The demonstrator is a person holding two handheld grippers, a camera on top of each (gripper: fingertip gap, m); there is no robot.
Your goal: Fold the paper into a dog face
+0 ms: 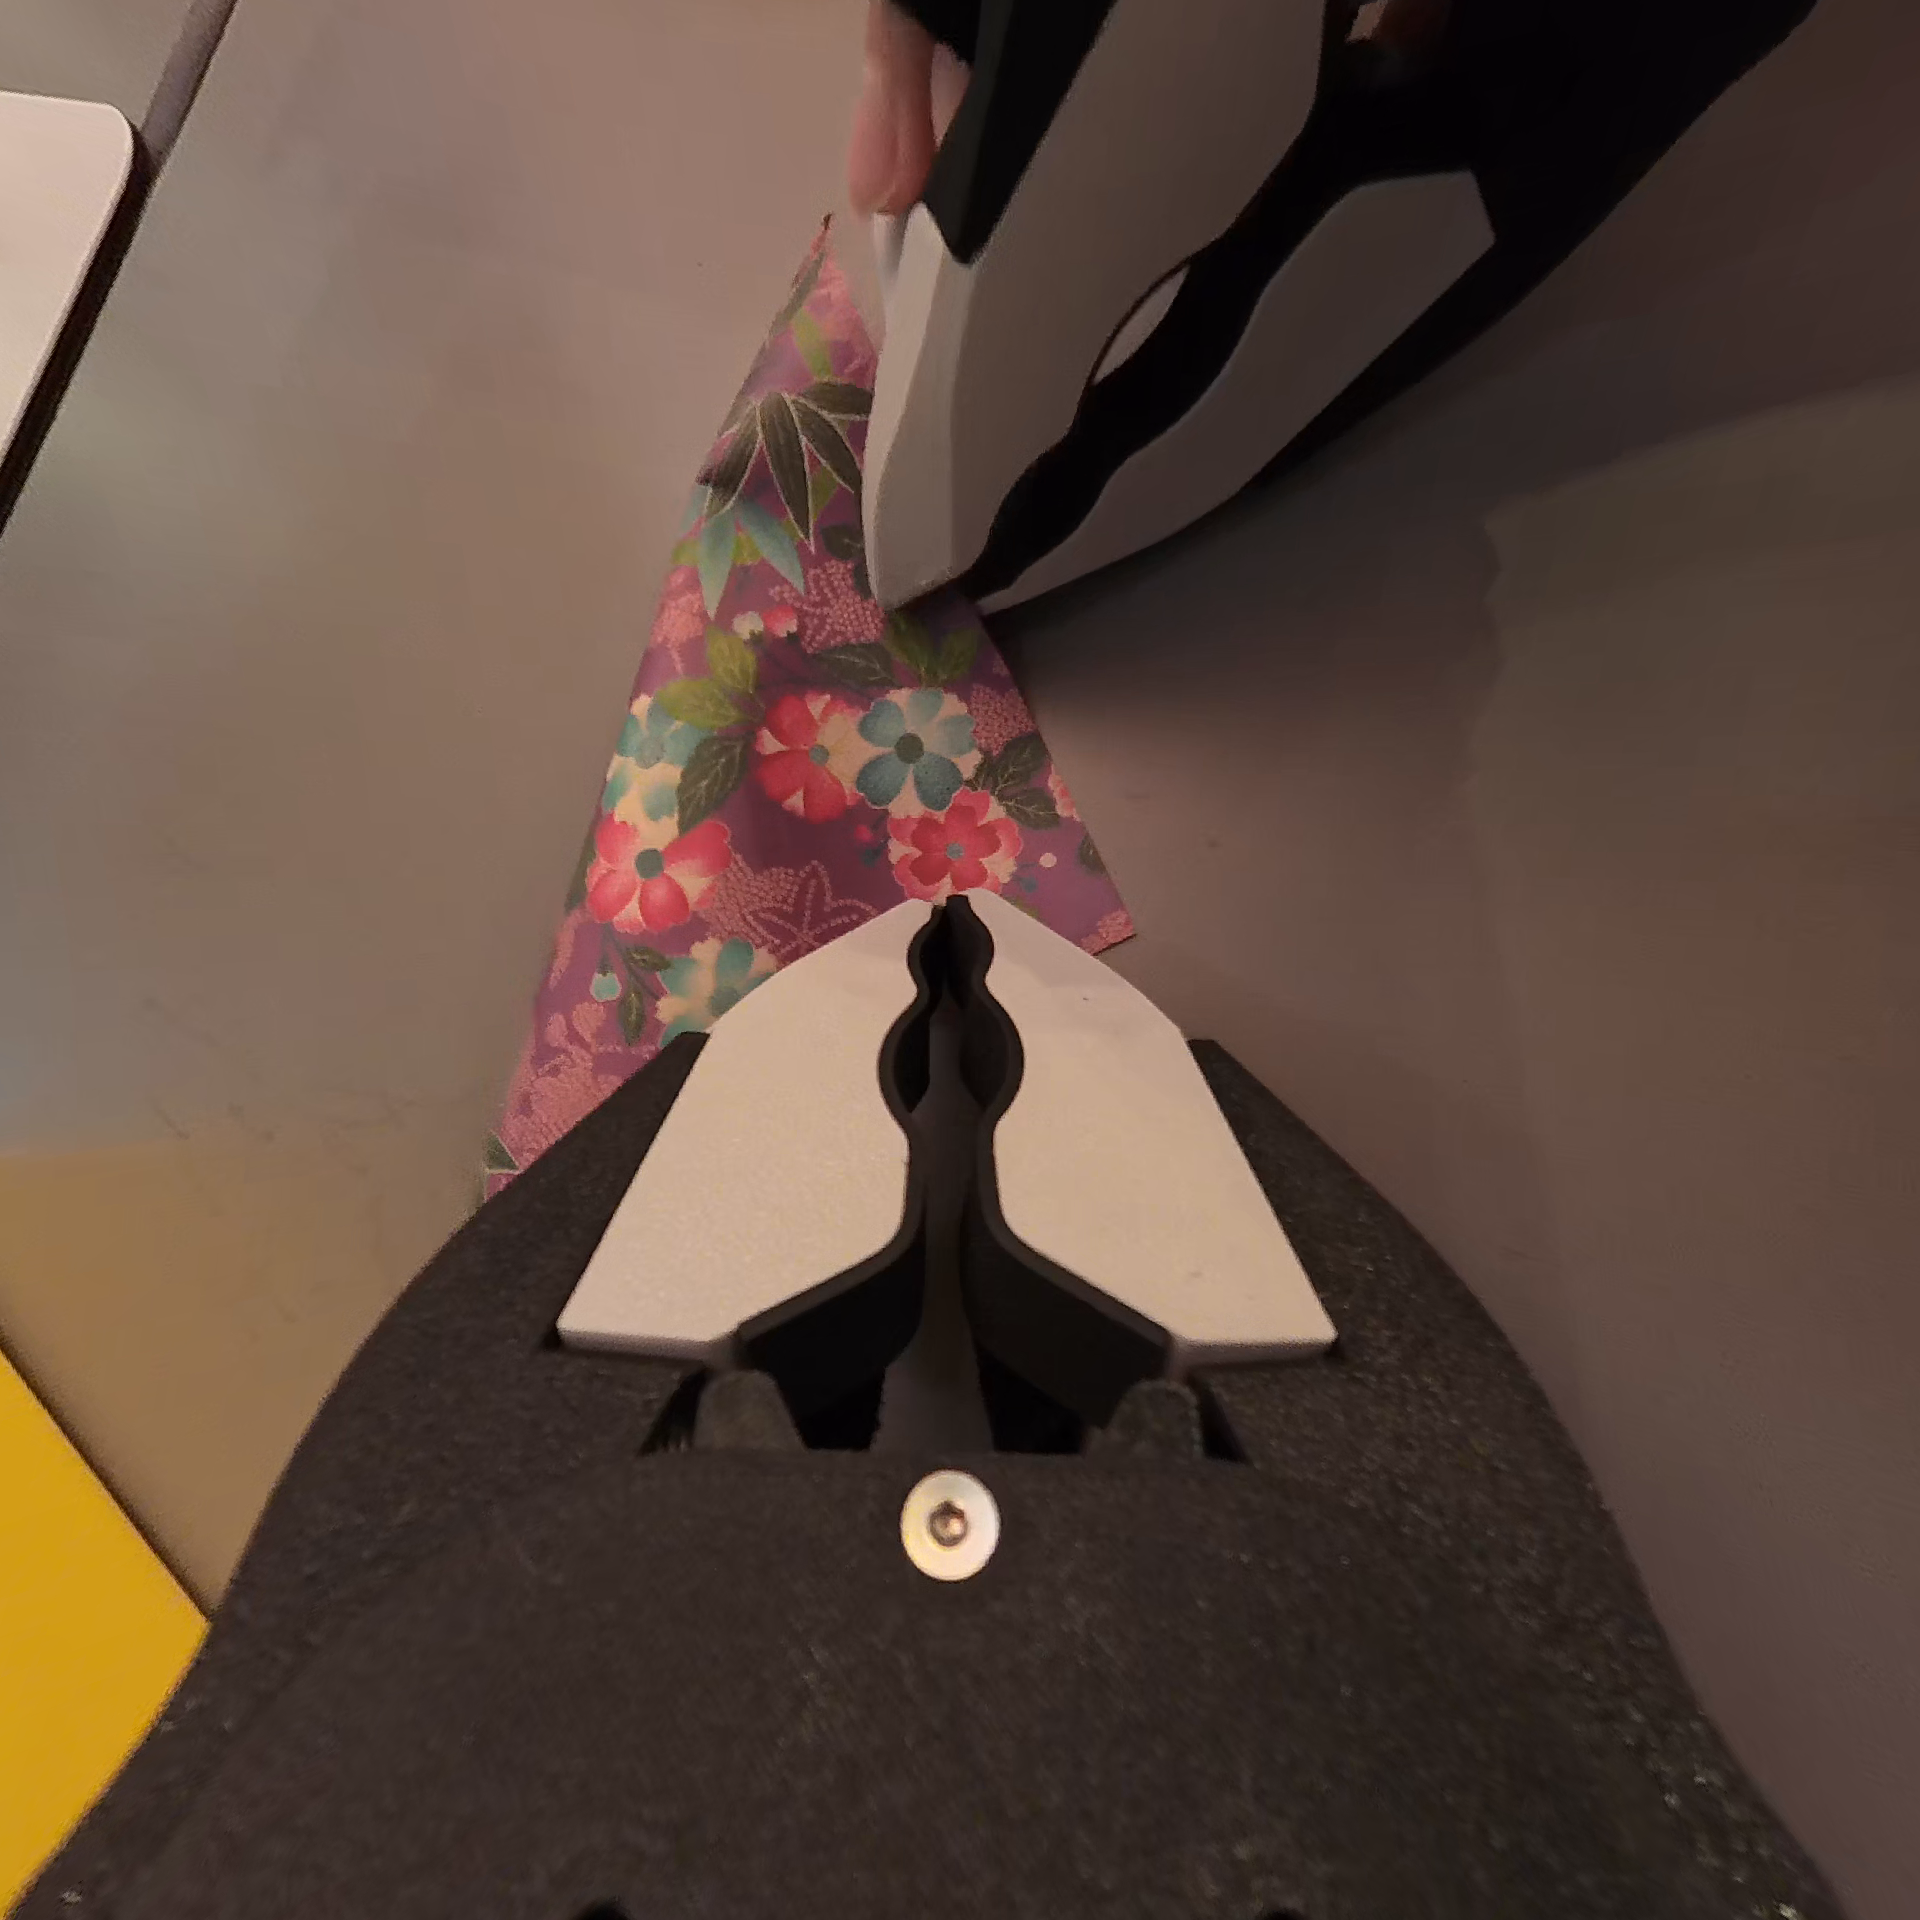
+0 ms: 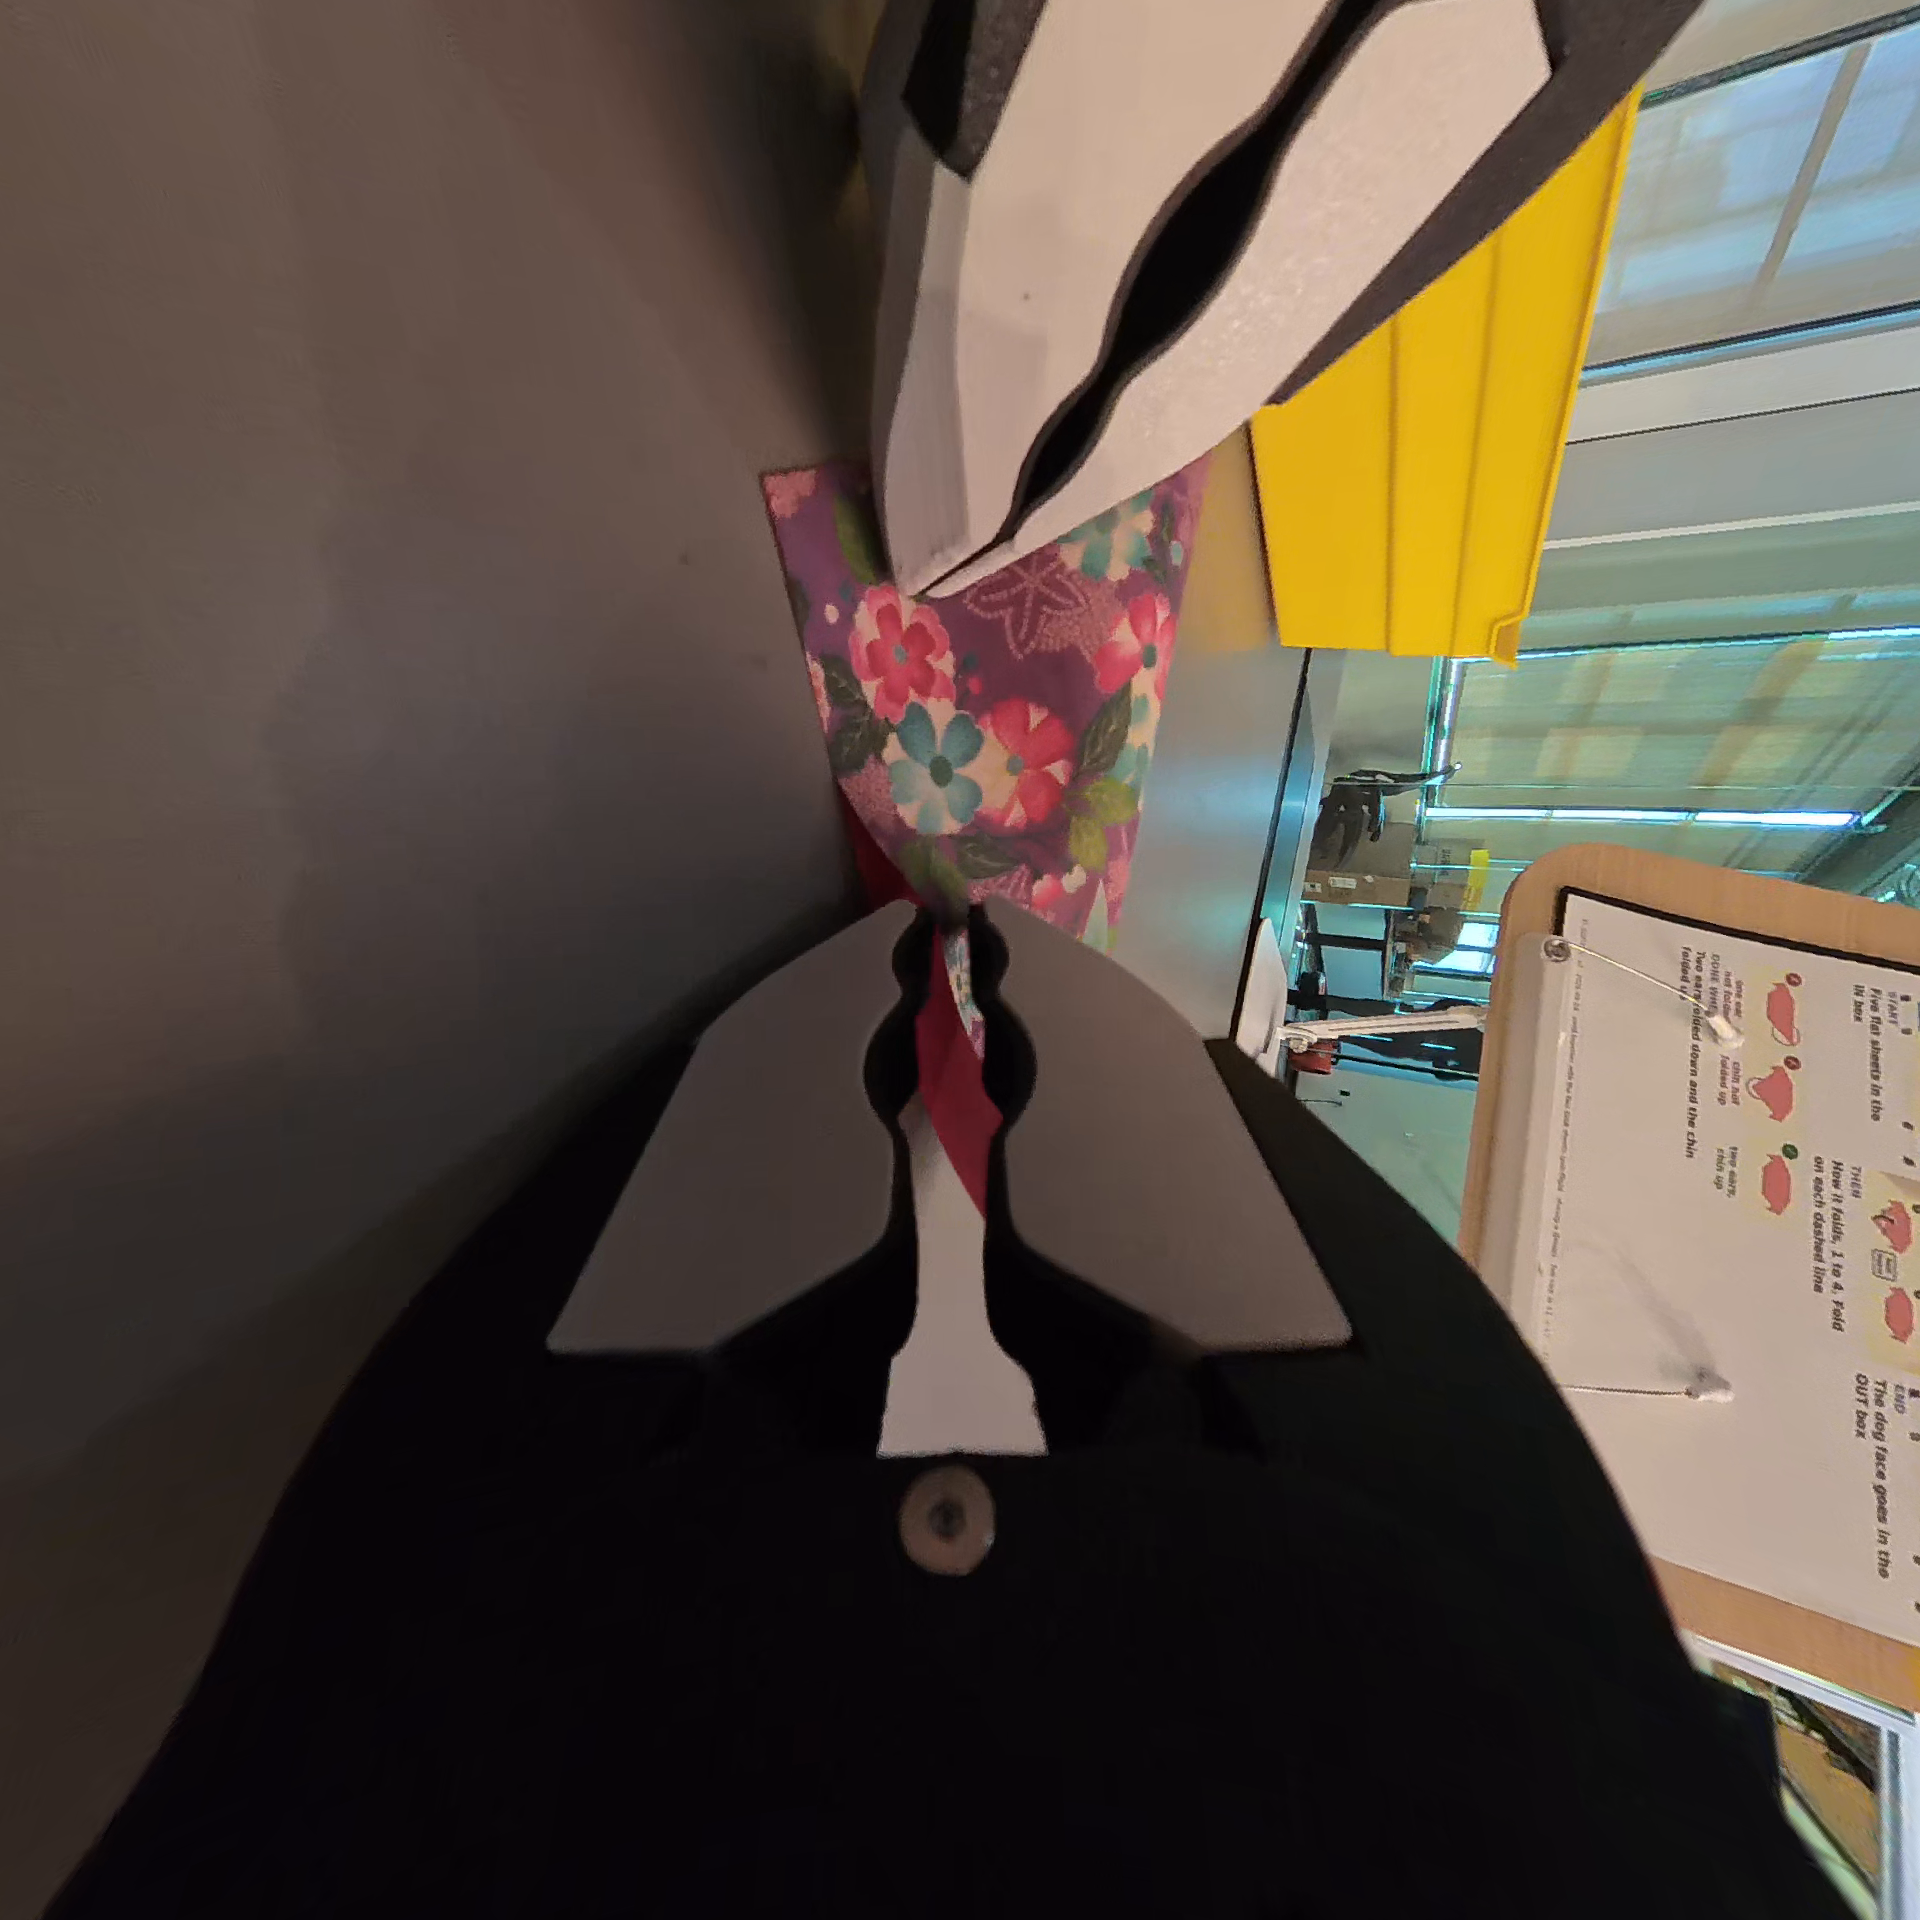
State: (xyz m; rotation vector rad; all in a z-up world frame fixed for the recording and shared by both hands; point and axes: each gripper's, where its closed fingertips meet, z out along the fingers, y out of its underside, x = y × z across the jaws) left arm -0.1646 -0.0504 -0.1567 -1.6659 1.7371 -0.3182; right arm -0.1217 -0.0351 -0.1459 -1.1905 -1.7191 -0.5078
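in the left wrist view, a yellow bin (image 1: 73,1558) sits low and far to the left of the left claw (image 1: 951,906), and a pale rounded board corner (image 1: 52,260) lies up at the far left edge. the left claw's two pale fingers (image 1: 769,1122) are brought together at the tips, which sit over the near part of the floral origami paper (image 1: 810,769); whether they pinch it or only press on it cannot be told. the paper runs ahead of the tips as a narrowing purple triangle on the grey tabletop (image 1: 364,623). at its far end, ahead and slightly right of the left claw, the right claw (image 1: 940,597) comes down onto the sheet, a fingertip of the person's hand (image 1: 888,135) behind it.

in the right wrist view, the right claw (image 2: 943,914) is nearly closed and grips the paper's point, a red underside showing in the gap between its fingers. the sheet (image 2: 987,727) rises straight ahead of the tips. the left claw (image 2: 925,582) meets it at the far end. farther right sit a yellow bin (image 2: 1434,468) and a printed instruction sheet (image 2: 1714,1299) on a wooden board.
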